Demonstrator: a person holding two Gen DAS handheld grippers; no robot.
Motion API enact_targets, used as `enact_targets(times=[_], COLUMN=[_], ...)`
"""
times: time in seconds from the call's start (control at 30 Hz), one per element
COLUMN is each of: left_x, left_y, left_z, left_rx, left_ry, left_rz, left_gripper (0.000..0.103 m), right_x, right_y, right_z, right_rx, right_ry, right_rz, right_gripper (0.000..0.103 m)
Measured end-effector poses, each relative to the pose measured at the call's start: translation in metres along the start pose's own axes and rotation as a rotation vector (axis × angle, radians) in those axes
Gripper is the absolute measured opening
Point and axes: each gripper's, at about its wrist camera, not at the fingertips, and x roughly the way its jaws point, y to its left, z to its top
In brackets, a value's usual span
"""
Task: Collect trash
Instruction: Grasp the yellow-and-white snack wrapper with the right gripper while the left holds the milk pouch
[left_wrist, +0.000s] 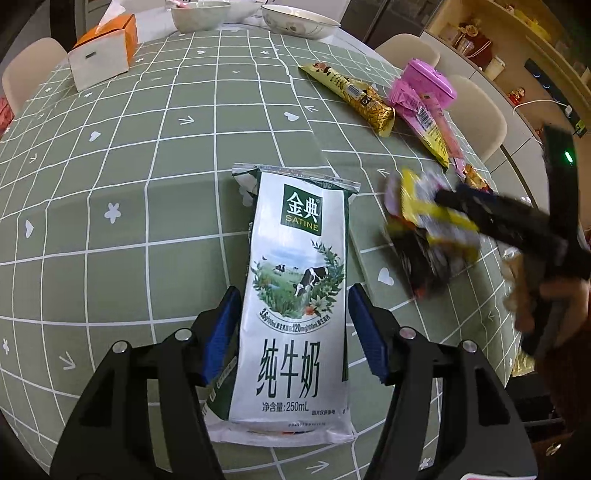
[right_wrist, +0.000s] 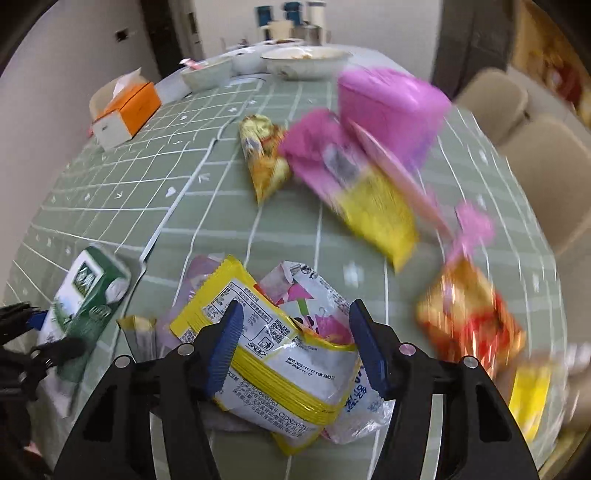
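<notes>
Left gripper (left_wrist: 291, 314) clamps the milk carton (left_wrist: 295, 295) lying flat on the table (left_wrist: 129, 221), long axis toward twelve o'clock; right gripper (right_wrist: 295, 332) straddles the yellow wrapper (right_wrist: 266, 354), grip uncertain.

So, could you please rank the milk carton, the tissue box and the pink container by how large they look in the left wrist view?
1. milk carton, though it is nearest the camera.
2. tissue box.
3. pink container, only slightly smaller; true sizes stay unsure.
</notes>
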Motion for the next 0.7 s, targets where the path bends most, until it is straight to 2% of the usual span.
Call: enact_targets(times=[0.1,0.17,0.23,0.3,0.47,0.53,0.6,0.7], left_x=[-0.002,-0.005,-0.006,-0.008,-0.012,-0.015,-0.018,-0.021], left_y=[0.003,0.006,0.009,0.013,0.018,0.017,0.016,0.013], left_z=[0.001,0.002,0.001,0.001,0.0,0.0,0.0,0.0], left_rx=[-0.004,-0.007,-0.01,-0.02,-0.034,-0.034,-0.025,-0.01], left_ry=[-0.007,-0.011,-0.014,-0.015,-0.017,-0.019,-0.019,-0.017], left_rz=[0.01,0.018,0.023,0.018,0.003,-0.014,-0.026,-0.034], left_gripper=[0.057,0.057,0.057,0.057,0.057,0.057,0.057,0.057], right_x=[-0.009,-0.017,-0.029,-0.042,-0.053,-0.051,-0.045,-0.027], right_y=[-0.003,0.004,0.013,0.028,0.057,0.068,0.069,0.062], right_z=[-0.015,-0.021,-0.021,-0.021,-0.029,-0.04,-0.045,-0.04], right_rx=[0.082,0.057,-0.016,-0.15,-0.393,-0.511,-0.582,-0.596], right_ry=[0.025,0.017,-0.021,-0.059,-0.025,-0.031,-0.046,0.011], right_rz=[0.065,0.086,0.072,0.041,0.098,0.033,-0.022,-0.004], right_gripper=[0.056,0.056,0.056,0.056,0.056,0.056,0.056,0.056])
